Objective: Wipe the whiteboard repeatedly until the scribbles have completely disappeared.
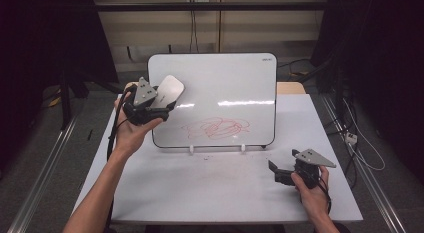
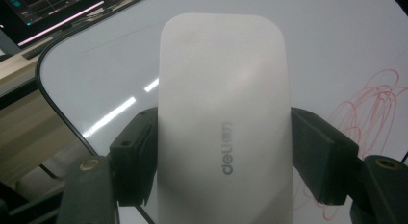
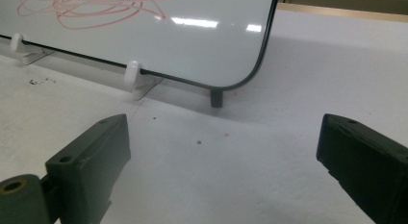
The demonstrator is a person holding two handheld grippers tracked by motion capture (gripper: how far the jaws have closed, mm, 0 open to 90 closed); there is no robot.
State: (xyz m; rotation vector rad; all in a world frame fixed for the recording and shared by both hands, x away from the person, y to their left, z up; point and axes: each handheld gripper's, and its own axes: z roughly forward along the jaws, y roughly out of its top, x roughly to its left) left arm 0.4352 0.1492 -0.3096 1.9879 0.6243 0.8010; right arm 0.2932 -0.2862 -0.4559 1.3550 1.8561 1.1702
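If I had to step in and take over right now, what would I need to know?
Left gripper: shut on the white eraser, held up near the whiteboard's upper left corner.
Right gripper: open, holding nothing, resting low on the table right of the board.
The whiteboard stands propped on the table.
Done: eraser picked up.
Left: the red scribble in the board's lower middle is untouched; it likely needs wiping off.

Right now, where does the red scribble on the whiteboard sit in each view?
High view: red scribble low on the whiteboard, near its centre.
Left gripper view: scribble at the right edge, beside the white eraser that the left gripper clamps.
Right gripper view: scribble at top left.
Shared landmark: the whiteboard's dark rounded rim.
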